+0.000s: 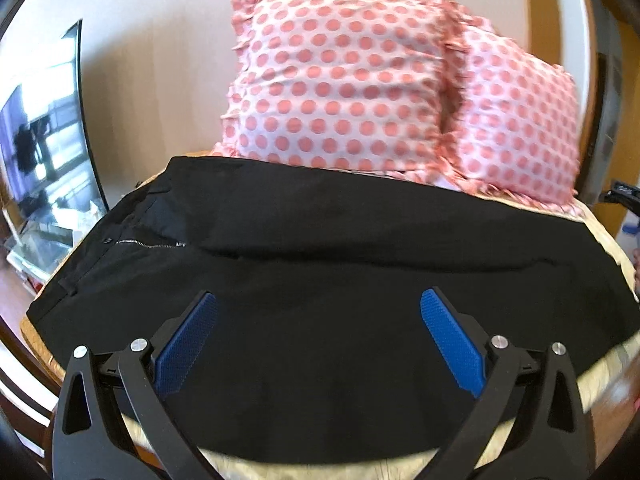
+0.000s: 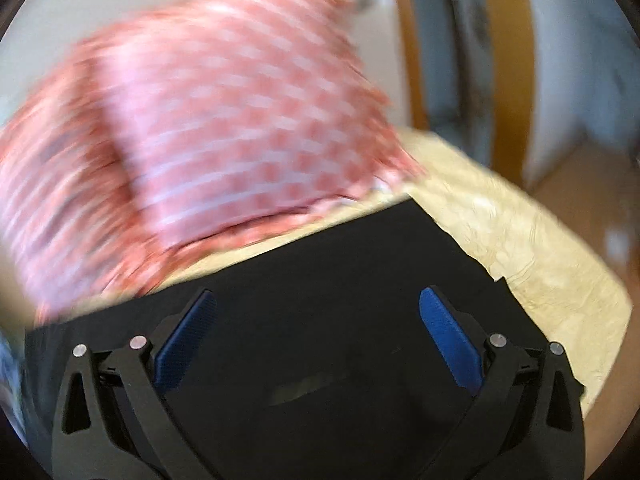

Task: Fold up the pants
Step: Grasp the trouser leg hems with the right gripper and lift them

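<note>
Black pants [image 1: 320,248] lie spread flat across the bed, waistband and zipper [image 1: 148,244] at the left, legs running right. My left gripper [image 1: 319,300] is open and empty above the pants' near half. In the blurred right wrist view the pants' leg end [image 2: 340,280] lies flat with its hem edge at the right. My right gripper [image 2: 318,300] is open and empty above it.
Two pink polka-dot pillows [image 1: 340,80] [image 2: 220,120] stand behind the pants against the wall. The cream bedspread [image 2: 520,240] shows to the right and at the near edge [image 1: 304,470]. A TV screen [image 1: 44,140] stands at the left. Wooden door frames [image 2: 508,60] stand at the right.
</note>
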A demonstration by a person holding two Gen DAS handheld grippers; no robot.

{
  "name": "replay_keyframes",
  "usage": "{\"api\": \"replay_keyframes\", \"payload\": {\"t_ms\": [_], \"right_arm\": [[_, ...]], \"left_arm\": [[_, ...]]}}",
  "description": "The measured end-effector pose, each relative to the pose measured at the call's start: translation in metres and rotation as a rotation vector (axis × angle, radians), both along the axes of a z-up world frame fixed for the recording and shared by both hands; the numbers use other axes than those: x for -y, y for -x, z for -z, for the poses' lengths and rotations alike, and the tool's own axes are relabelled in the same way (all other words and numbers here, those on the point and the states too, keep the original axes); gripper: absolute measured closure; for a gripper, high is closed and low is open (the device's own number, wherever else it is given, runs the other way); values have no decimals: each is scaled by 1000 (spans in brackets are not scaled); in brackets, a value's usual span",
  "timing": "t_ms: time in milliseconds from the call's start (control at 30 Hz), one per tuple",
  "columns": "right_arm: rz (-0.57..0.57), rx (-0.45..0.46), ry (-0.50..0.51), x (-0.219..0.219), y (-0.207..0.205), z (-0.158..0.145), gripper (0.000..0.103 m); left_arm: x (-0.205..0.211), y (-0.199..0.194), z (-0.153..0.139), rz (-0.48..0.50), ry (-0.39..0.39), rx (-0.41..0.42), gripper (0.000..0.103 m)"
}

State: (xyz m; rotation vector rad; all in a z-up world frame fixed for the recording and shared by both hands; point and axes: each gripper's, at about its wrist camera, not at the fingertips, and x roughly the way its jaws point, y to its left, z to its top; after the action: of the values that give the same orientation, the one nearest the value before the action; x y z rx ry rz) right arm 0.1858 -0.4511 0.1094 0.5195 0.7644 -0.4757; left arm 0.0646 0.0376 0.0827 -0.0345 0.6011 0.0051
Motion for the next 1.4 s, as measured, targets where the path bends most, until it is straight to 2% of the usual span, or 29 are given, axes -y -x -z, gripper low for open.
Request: {"api": "replay_keyframes", "payload": {"t_ms": [33,100,233,333,367,433,533,567,600,633,700,800,833,933,1000,1167,1233,1267,1300,1333,1400], "right_arm": [[32,-28,-29,13,-19,9,2],[111,-100,-34,35,-56,24,8],[212,-241,92,48,-112,50,13],[224,-339,145,46,-135,71,23],[228,-368,147,45,-136,80,31],[227,-326,161,42,-126,81,36],[174,-258,141,43,-106,78,57],[158,-238,123,43,-100,75,73],[141,-203,85,45,-94,71,95],[126,-138,22,48,-79,65,102],[113,-26,-31,45,-49,48,101],[53,133,-71,31,8,17,102],[32,196,-94,22,39,7,102],[8,277,-142,8,105,2,102],[11,285,-201,-1,149,17,102],[24,228,-370,3,173,71,102],[47,228,-412,6,174,77,94],[56,231,-432,7,174,80,83],[68,227,-462,9,173,82,59],[73,233,-473,10,175,83,48],[78,240,-476,11,177,83,44]], "left_arm": [[-3,-8,-1,-5,13,-12,1],[-7,-20,0,-21,20,-26,1],[-10,-35,2,-56,-10,-14,1],[-12,-45,6,-60,-12,-29,1],[-12,-48,8,-61,-13,-36,1],[-15,-51,12,-58,-7,-54,1],[-18,-53,14,-51,17,-65,1],[-21,-52,15,-46,29,-64,1],[-22,-52,15,-38,44,-64,1],[-25,-50,16,-29,71,-61,1],[-31,-45,14,-13,115,-52,1],[-40,-34,9,-36,118,-18,1],[-43,-30,7,-46,114,-6,1],[-53,-25,3,-68,106,3,1],[-58,-24,1,-81,106,1,1],[-66,-29,-5,-91,112,-13,1],[-67,-32,-6,-97,109,-22,1],[-68,-32,-7,-100,107,-24,1],[-70,-33,-7,-103,106,-24,1],[-72,-33,-6,-107,110,-22,1],[-80,-32,-7,-114,131,6,1]]}}
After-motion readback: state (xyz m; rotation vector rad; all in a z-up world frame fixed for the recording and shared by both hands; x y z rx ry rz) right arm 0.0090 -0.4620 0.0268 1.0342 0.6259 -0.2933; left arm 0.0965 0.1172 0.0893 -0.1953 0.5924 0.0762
